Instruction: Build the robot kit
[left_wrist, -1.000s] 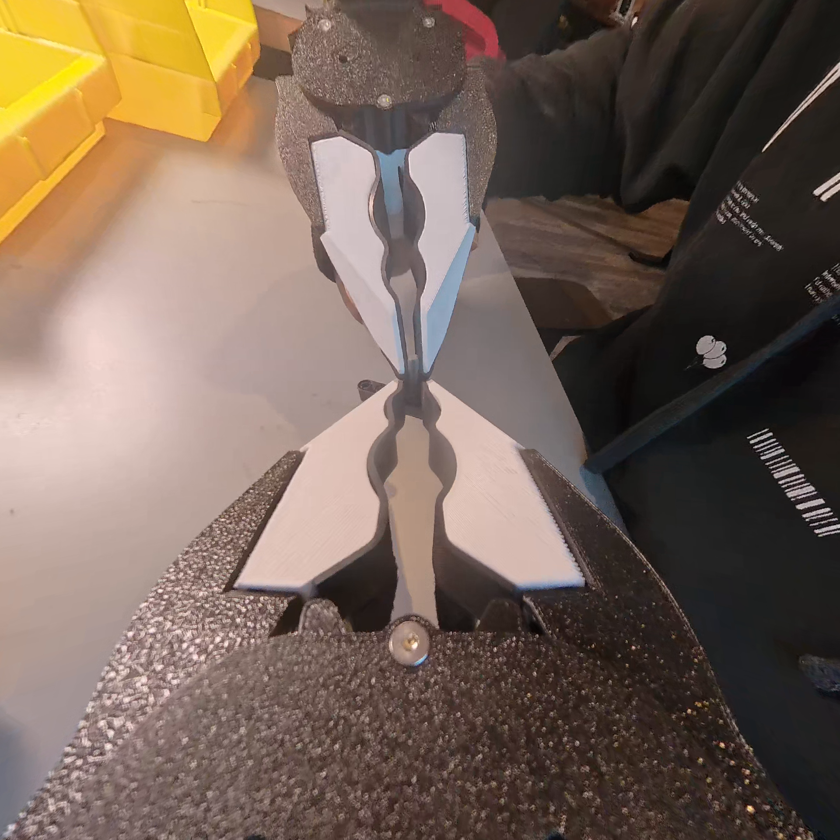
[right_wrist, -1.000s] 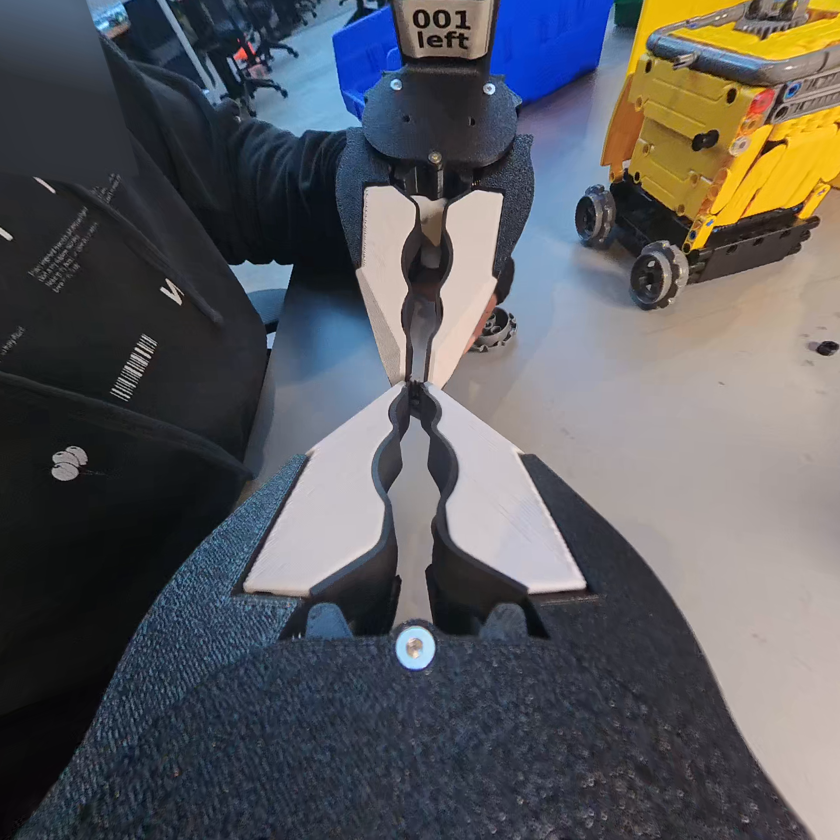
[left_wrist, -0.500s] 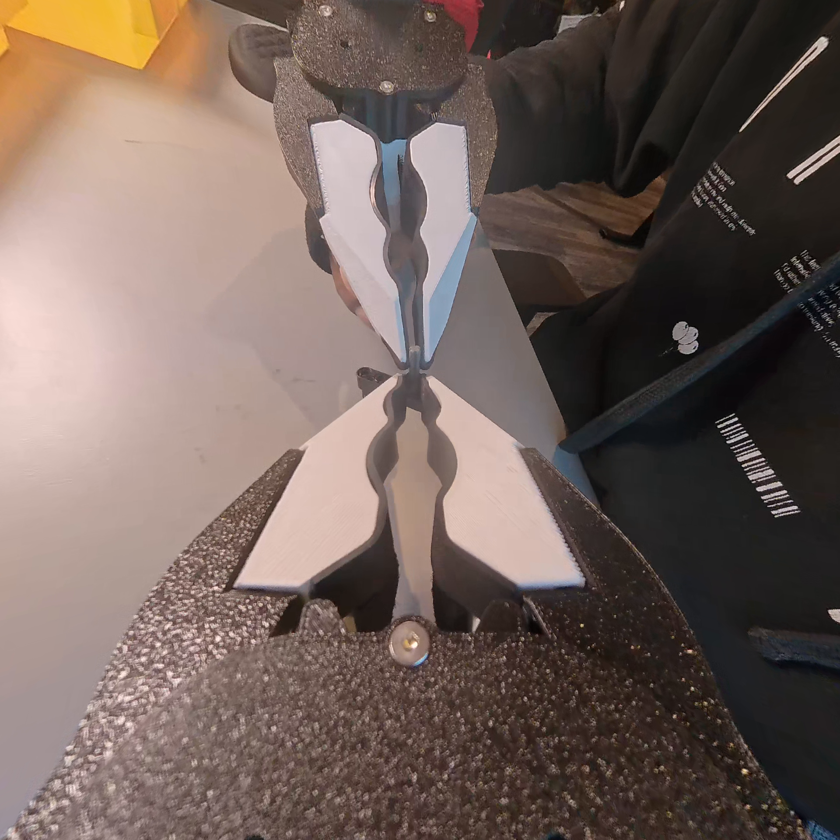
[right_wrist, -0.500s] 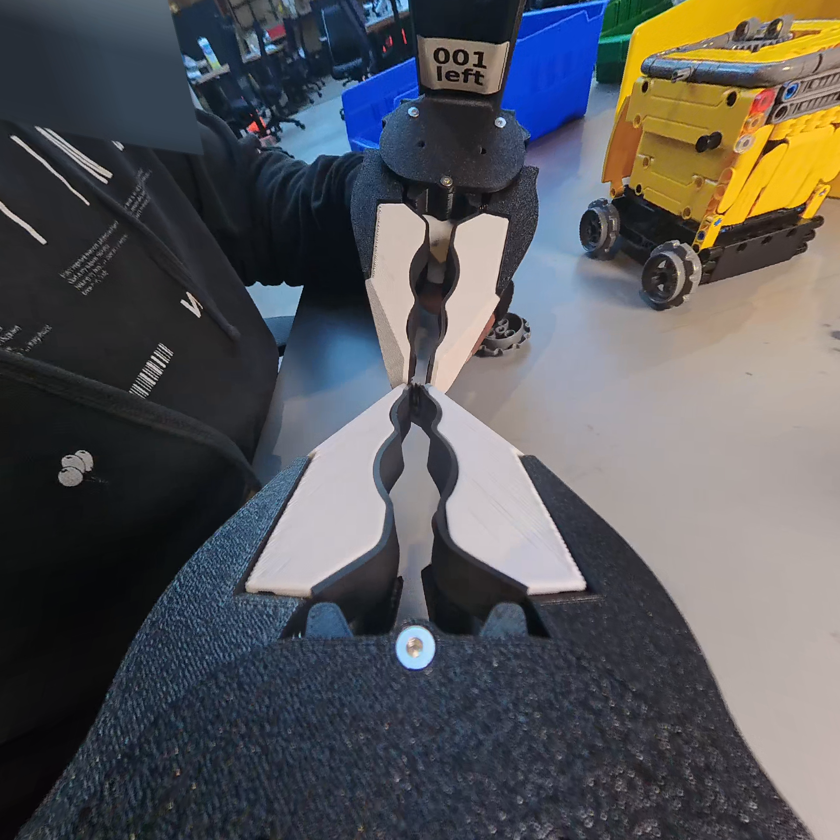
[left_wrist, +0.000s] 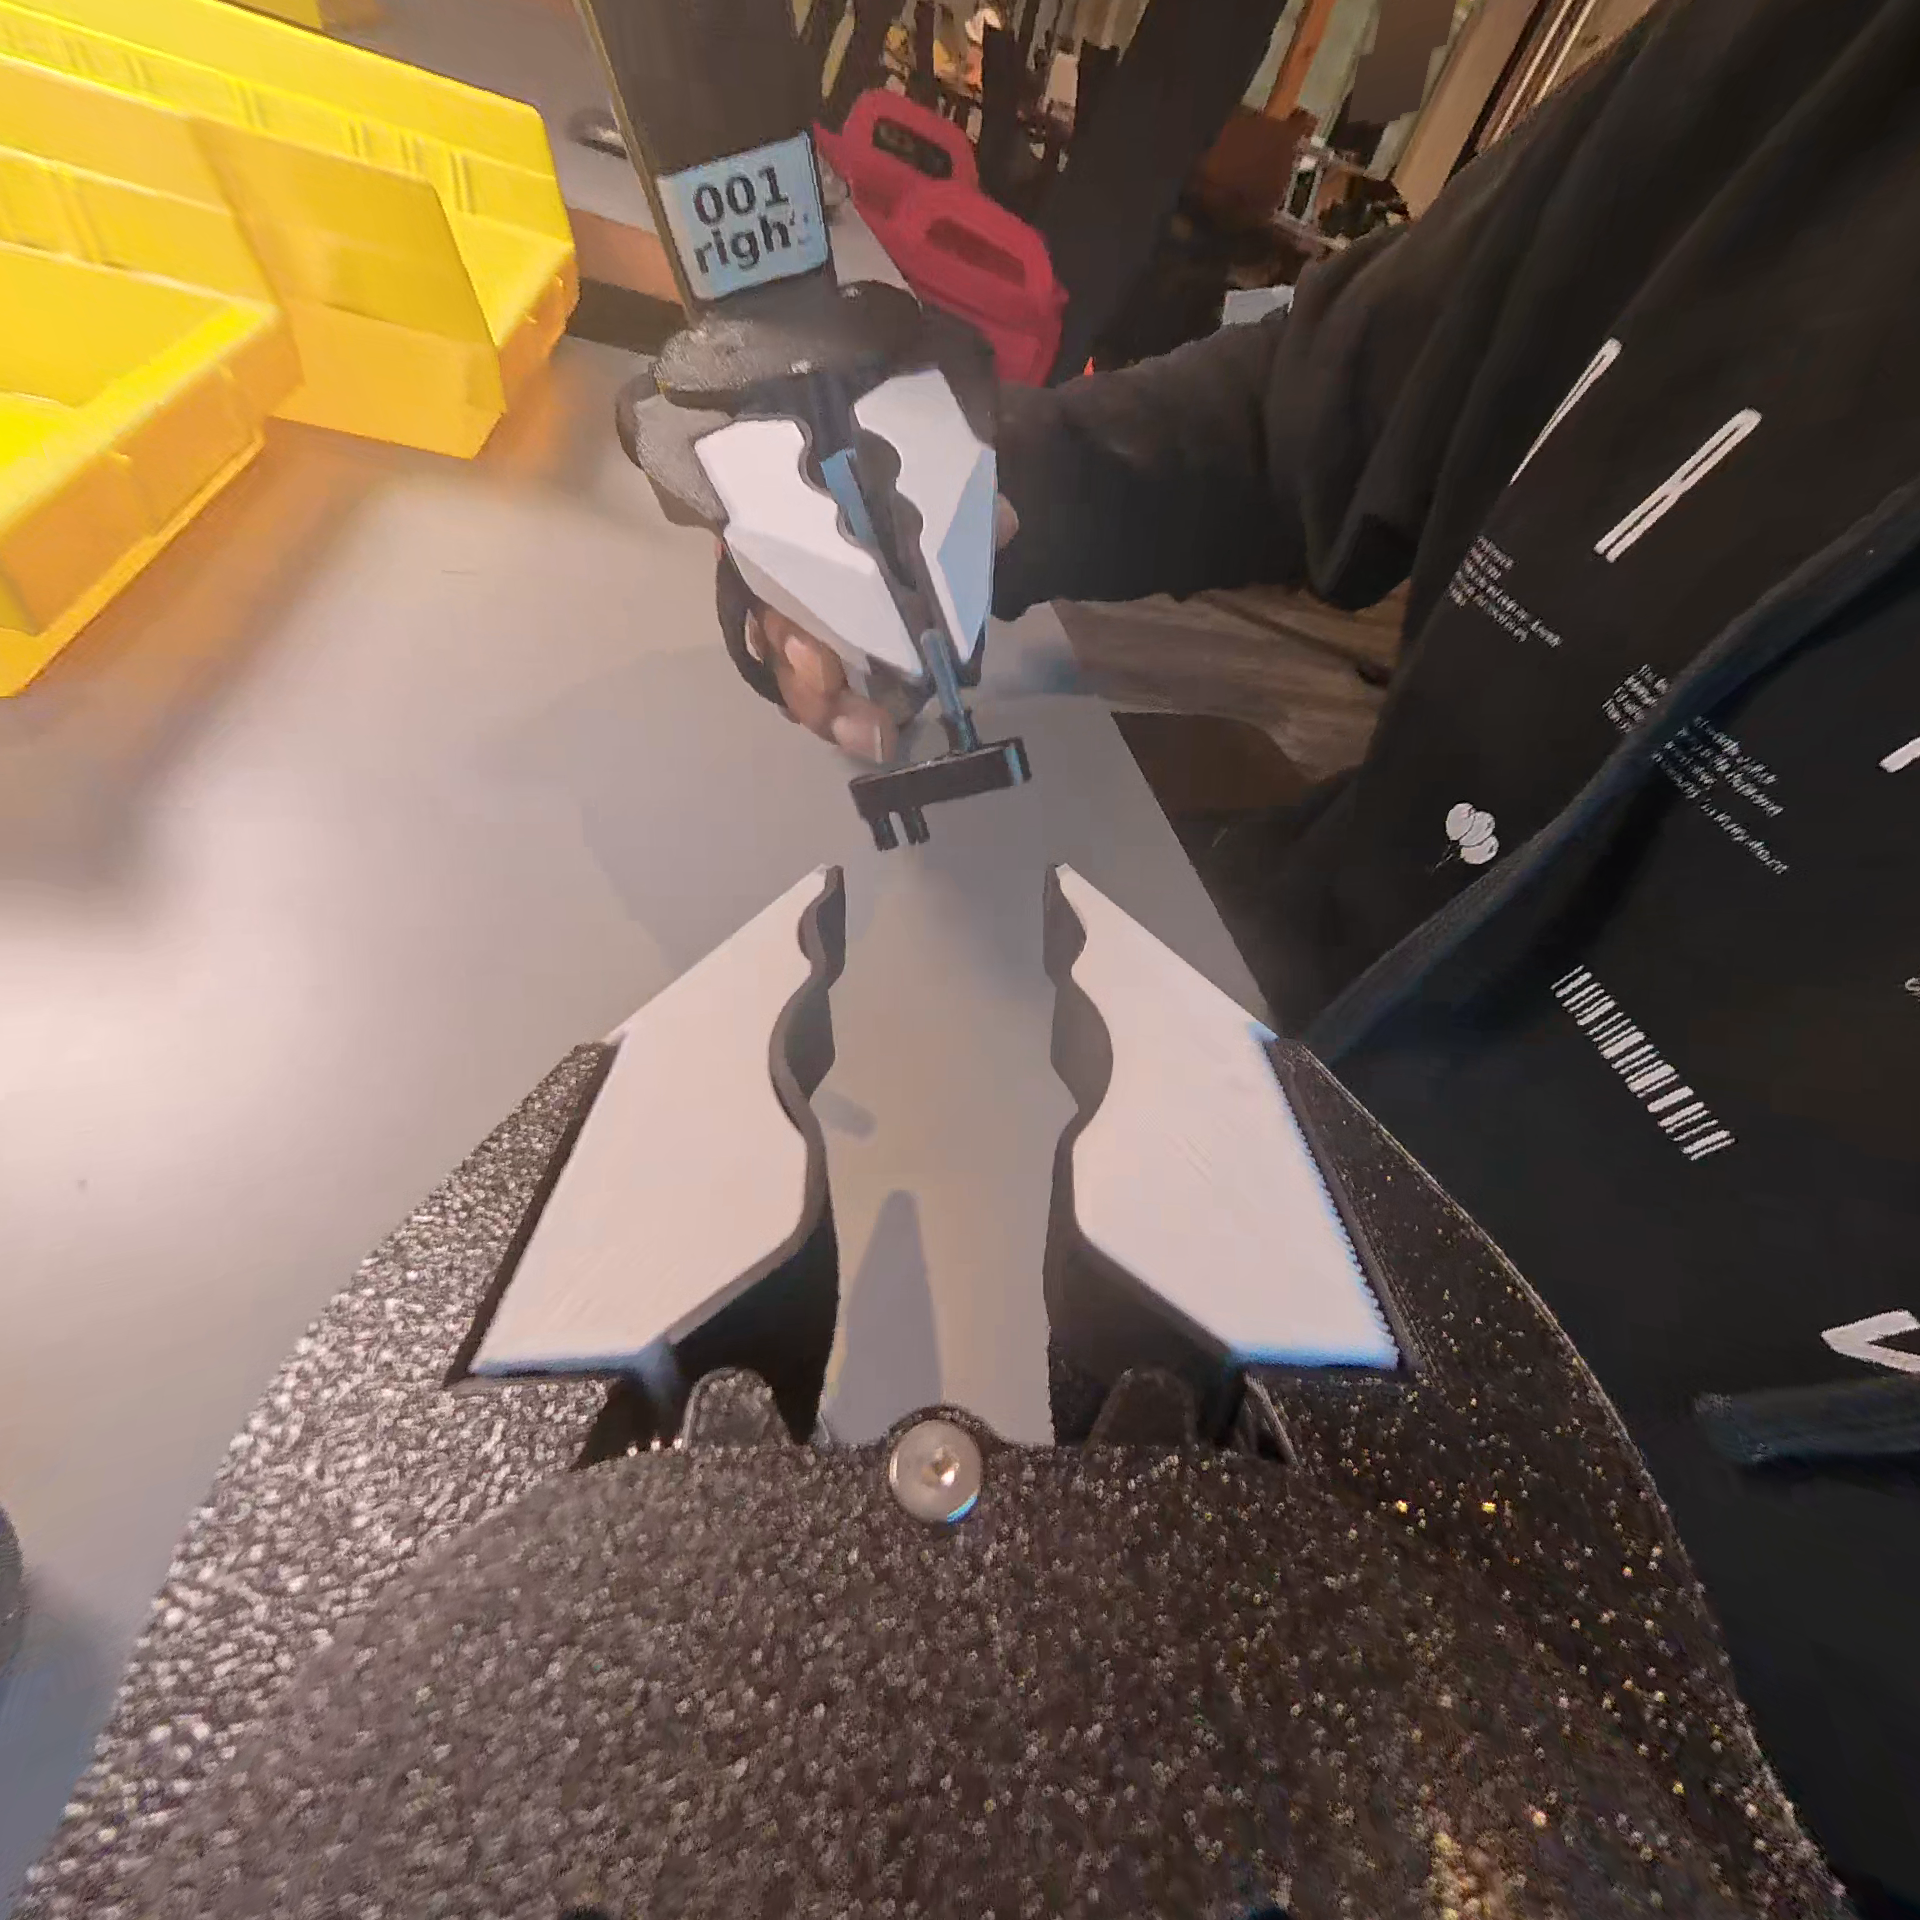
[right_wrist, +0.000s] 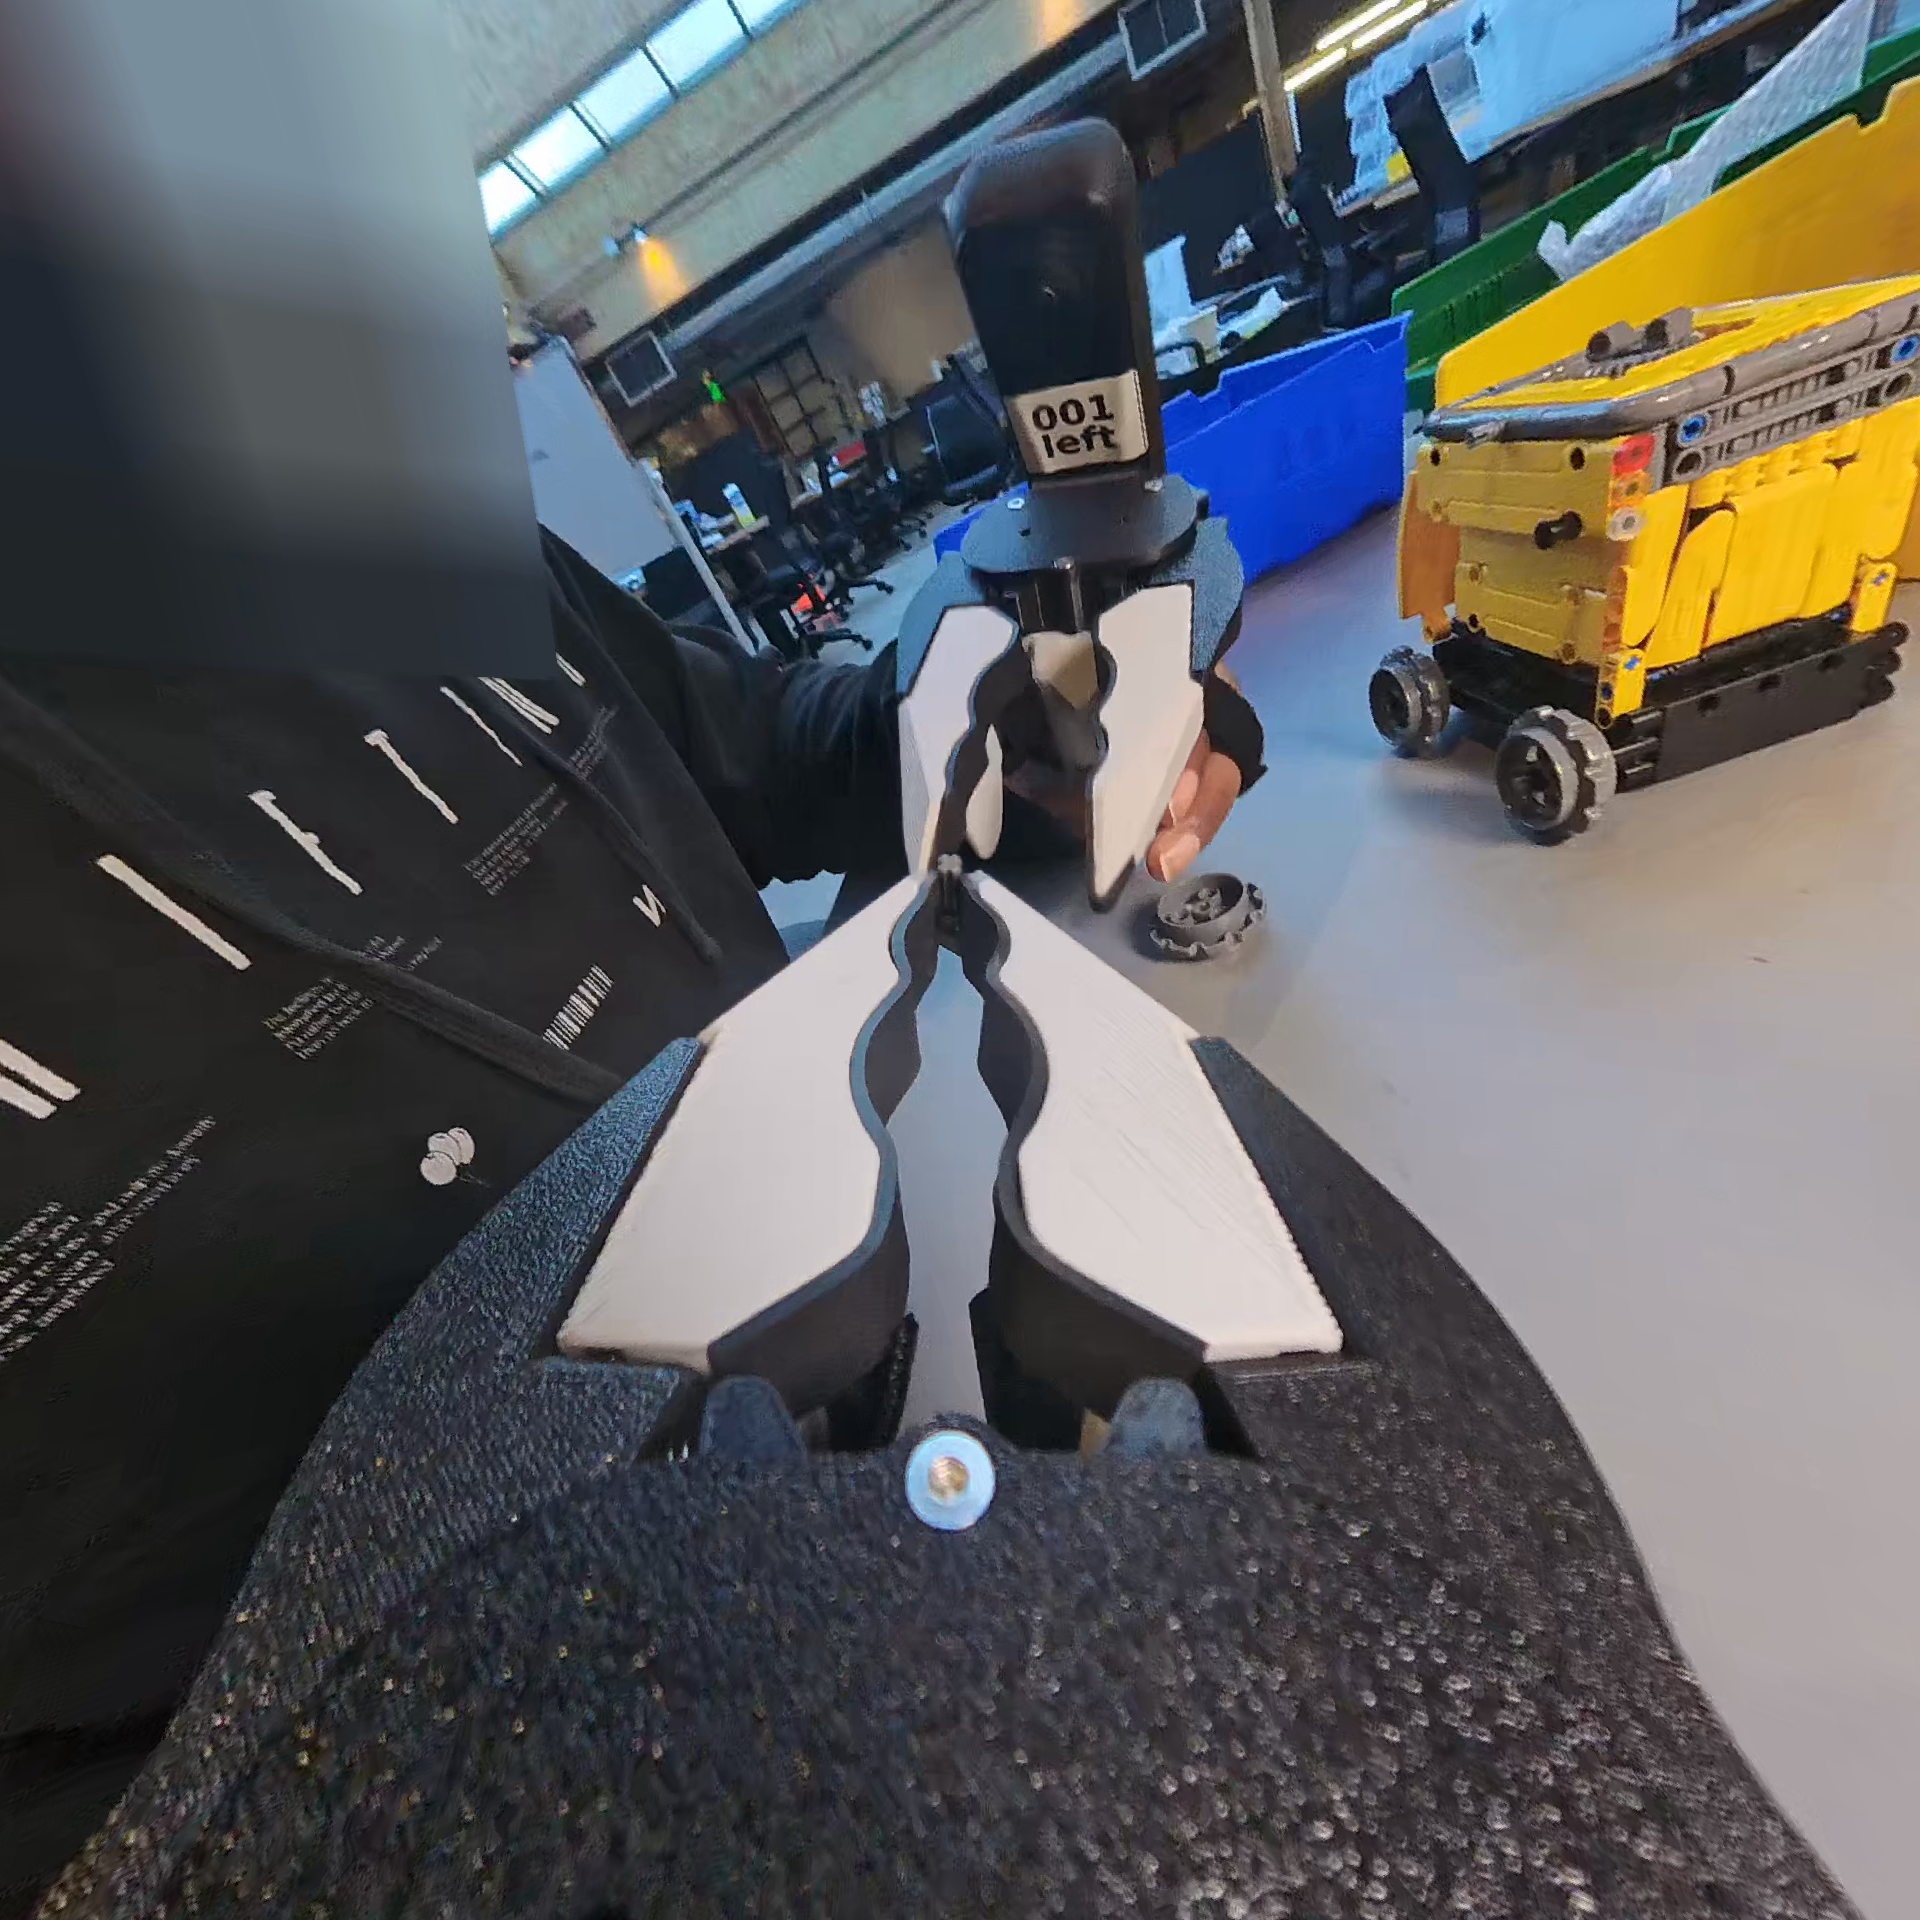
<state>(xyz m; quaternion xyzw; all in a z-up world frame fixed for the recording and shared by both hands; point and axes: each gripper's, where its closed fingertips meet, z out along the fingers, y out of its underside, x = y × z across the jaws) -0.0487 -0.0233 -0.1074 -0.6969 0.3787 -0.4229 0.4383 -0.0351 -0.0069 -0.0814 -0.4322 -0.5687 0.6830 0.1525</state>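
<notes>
You're working over a plain grey table (right_wrist: 1558, 1195) — a loose dark wheel (right_wrist: 1205, 914) lies flat on it. A yellow brick-built vehicle (right_wrist: 1662, 582) stands farther back; yellow bins (left_wrist: 260, 312) sit at the other end.

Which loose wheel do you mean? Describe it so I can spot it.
Start at the yellow brick-built vehicle on the grey table. Nearer the person lies a small dark grey toothed wheel, just beyond the open left gripper. Unlike the vehicle's mounted wheels, it lies flat and alone.

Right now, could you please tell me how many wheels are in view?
3: a farther wheel and a nearer wheel on the yellow toy vehicle, and a loose wheel flat on the table. The vehicle's far side may hide more.
</notes>
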